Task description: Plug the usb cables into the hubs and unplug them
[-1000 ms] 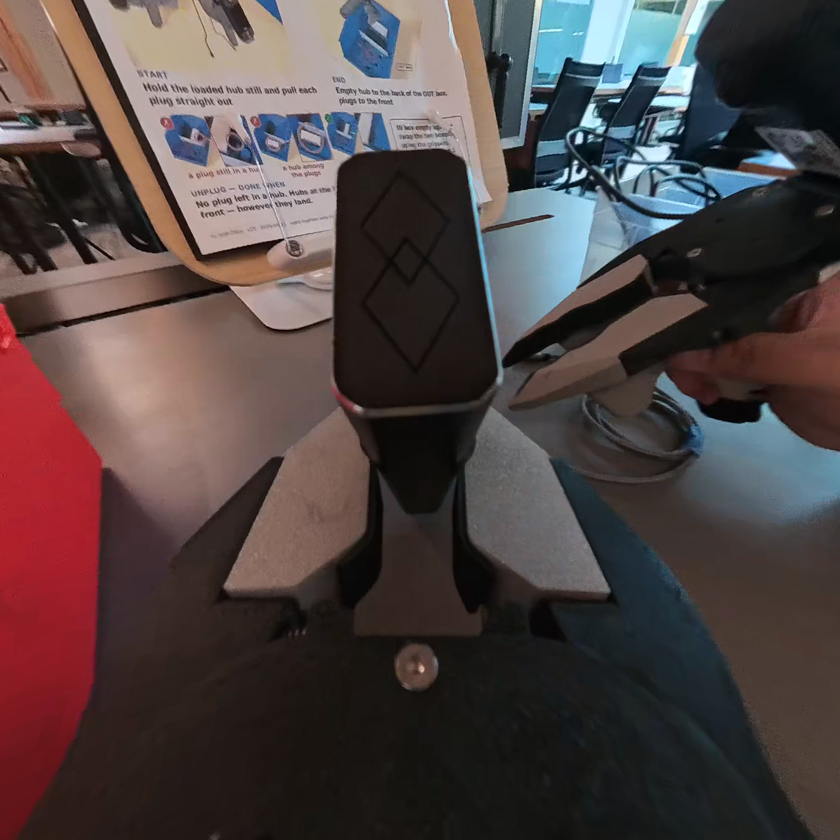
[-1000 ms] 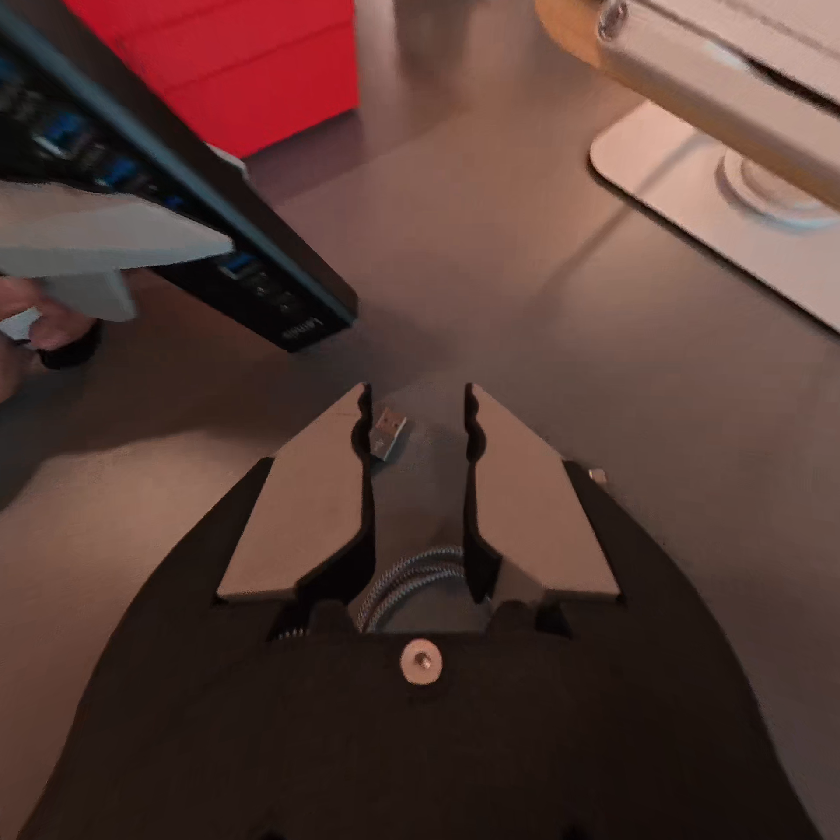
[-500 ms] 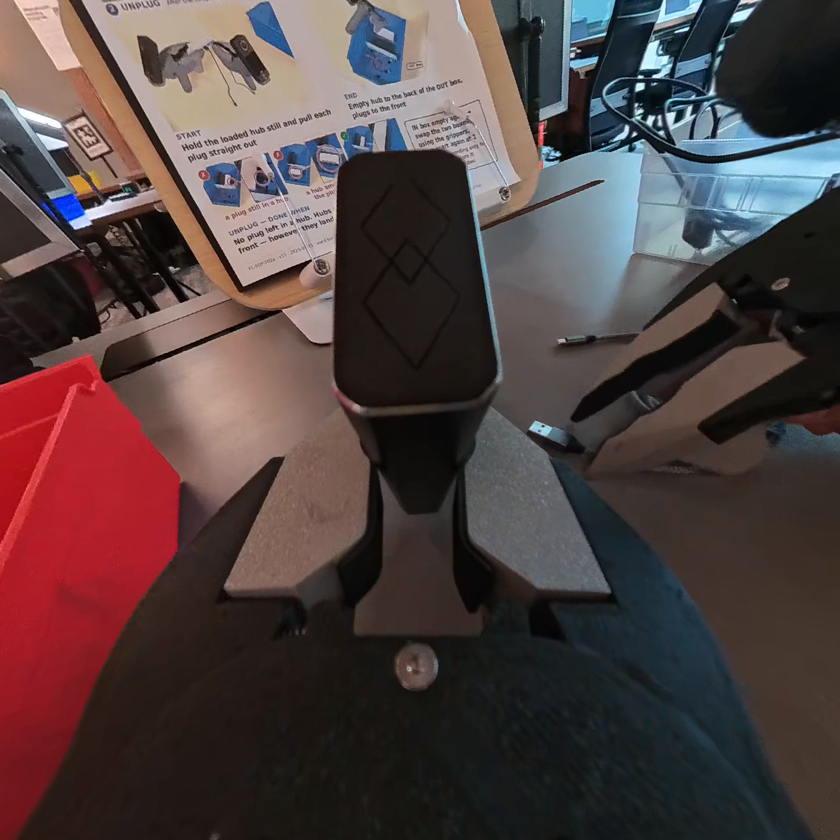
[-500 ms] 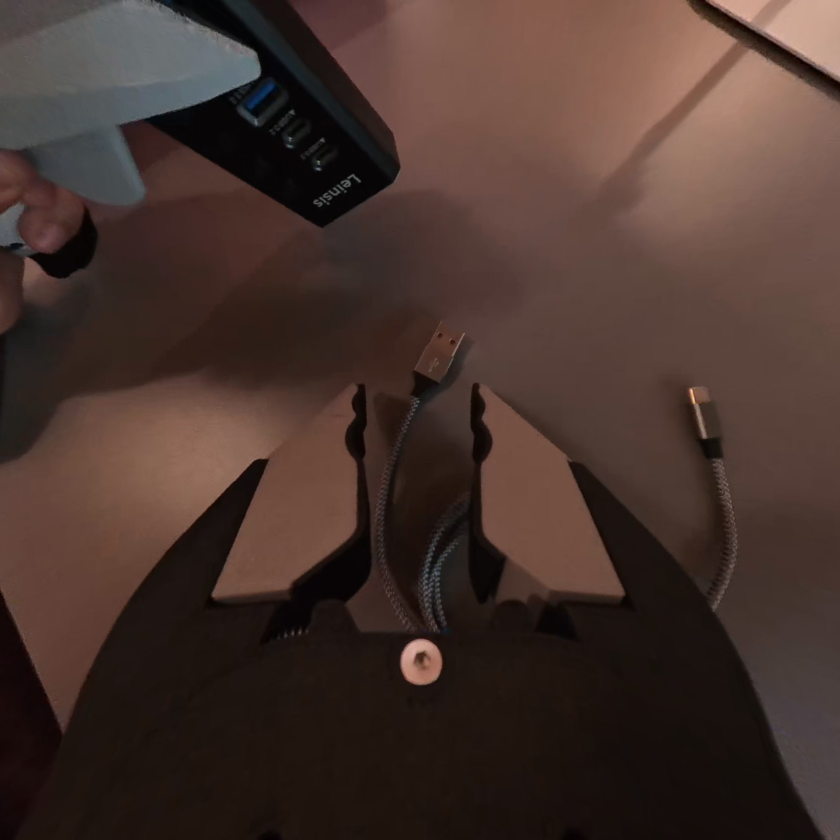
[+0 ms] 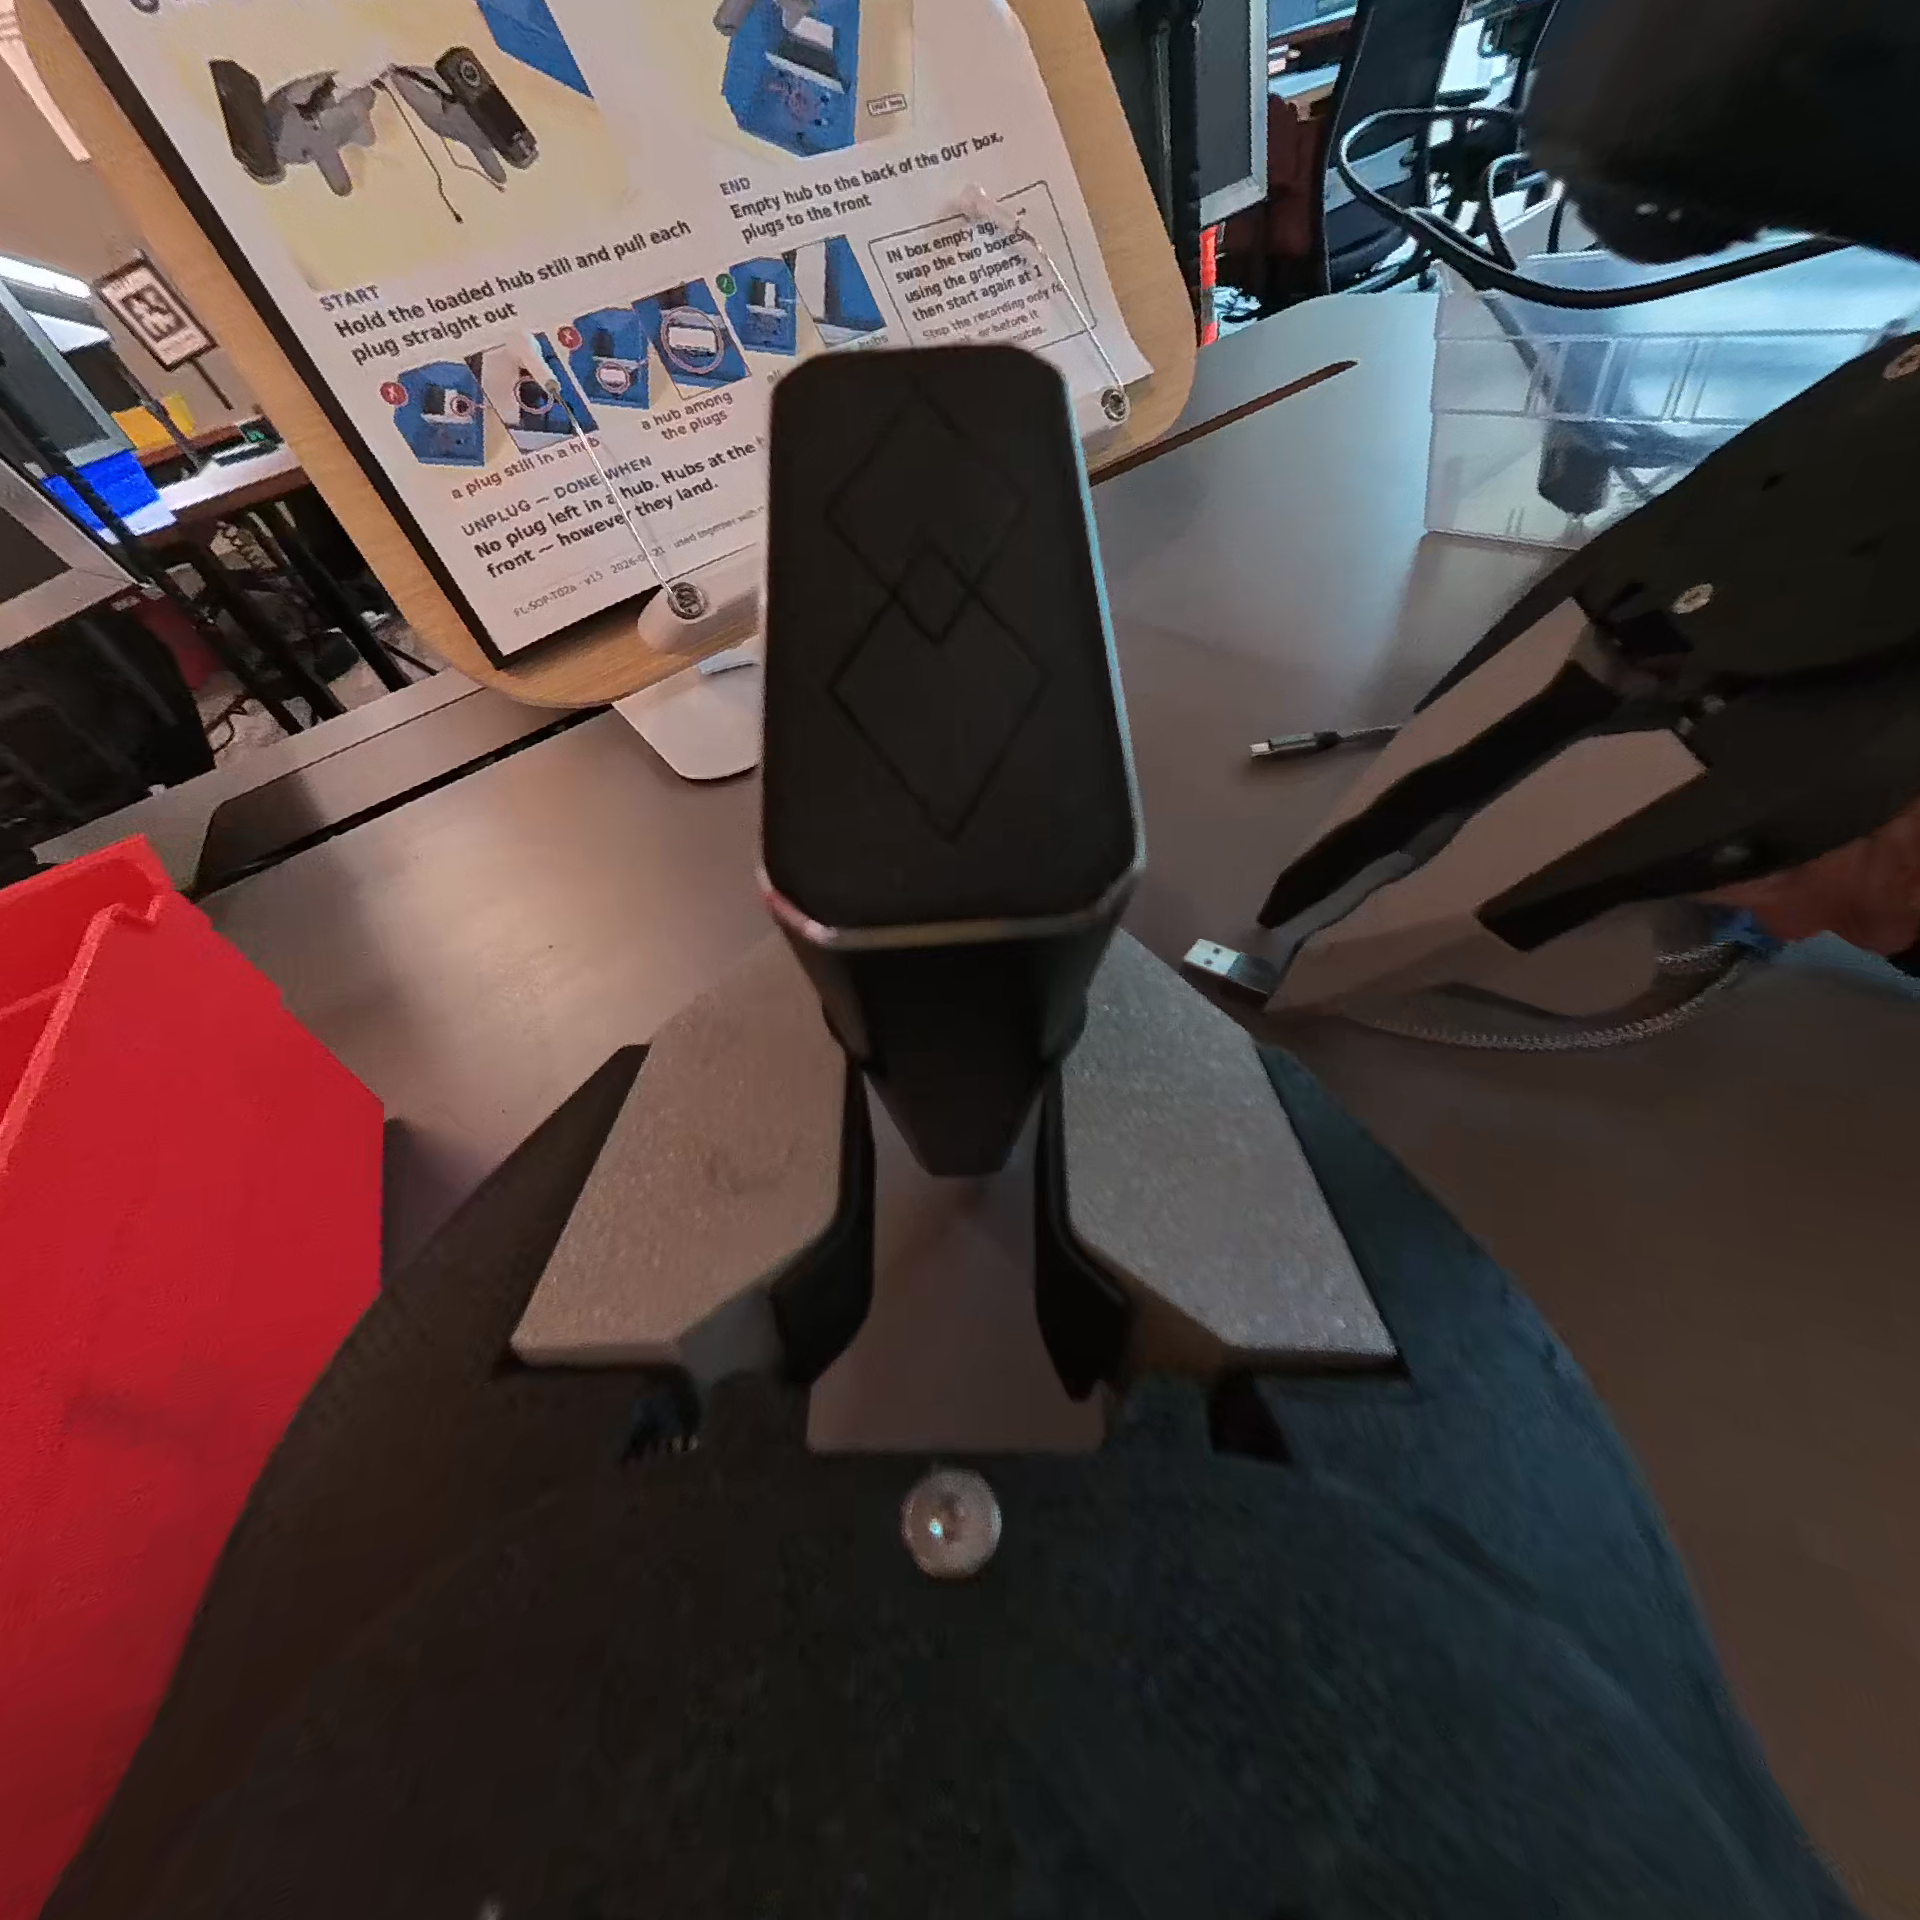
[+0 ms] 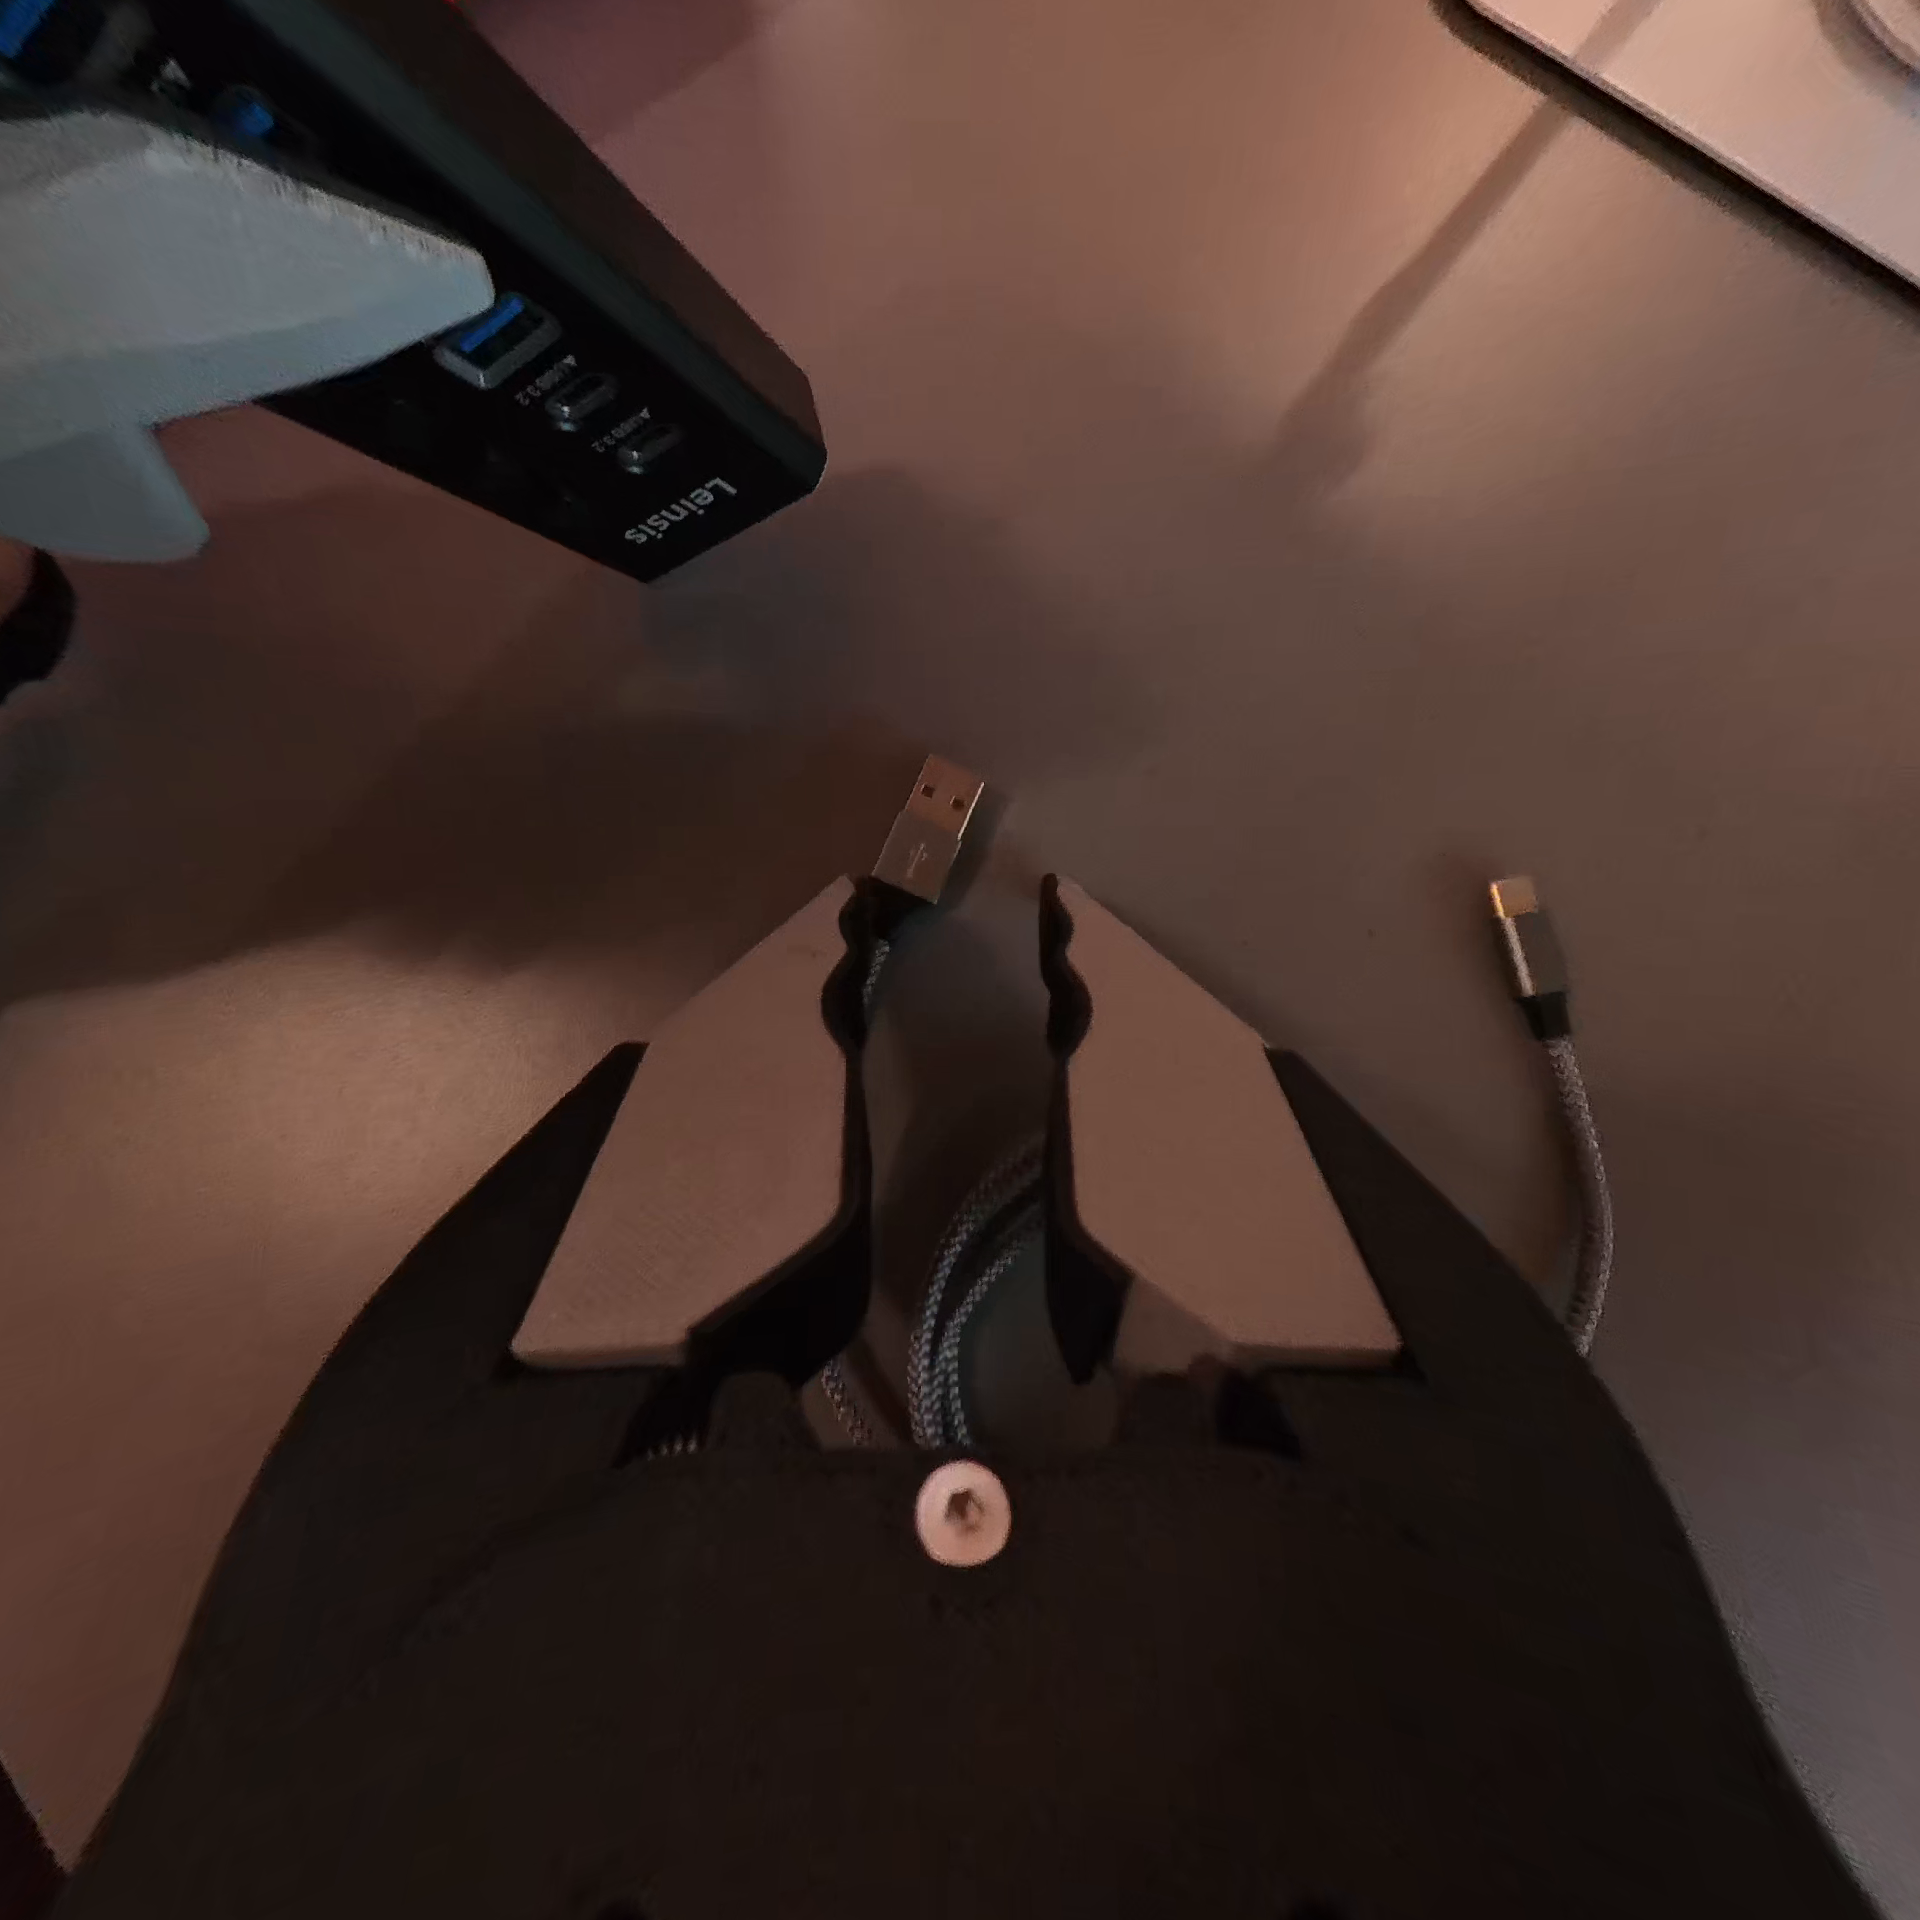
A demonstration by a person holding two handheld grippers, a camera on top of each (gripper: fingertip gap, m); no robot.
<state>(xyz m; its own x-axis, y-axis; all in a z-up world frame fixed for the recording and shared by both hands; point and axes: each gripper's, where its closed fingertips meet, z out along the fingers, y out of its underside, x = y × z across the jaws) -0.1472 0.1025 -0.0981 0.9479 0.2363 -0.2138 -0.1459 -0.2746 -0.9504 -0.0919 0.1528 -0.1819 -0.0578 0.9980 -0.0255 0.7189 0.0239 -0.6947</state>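
Note:
My left gripper [image 5: 951, 1086] is shut on a black USB hub [image 5: 940, 644] and holds it upright above the table. In the right wrist view the hub [image 6: 623, 395] hangs at the upper left with its ports facing me, a left finger [image 6: 208, 291] across it. My right gripper [image 6: 948, 904] is open, tips down at the table. A silver USB-A plug [image 6: 930, 831] lies just ahead of its left fingertip, and its braided cable [image 6: 966, 1247] runs back between the fingers. In the left wrist view the right gripper [image 5: 1283, 956] stands beside that plug [image 5: 1231, 964].
A USB-C plug [image 6: 1522, 935] on the braided cable lies to the right of my right gripper. A red box [image 5: 156, 1247] stands at the left. An instruction board [image 5: 623, 291] on a white stand is behind the hub, and a clear plastic bin [image 5: 1558, 416] with cables stands at the back right. About 12 centimetres separates my left fingertips from my right.
My right gripper has dropped to the table and closed in on the USB-A plug, jaws still open. The left gripper keeps the hub and has tilted back a little.

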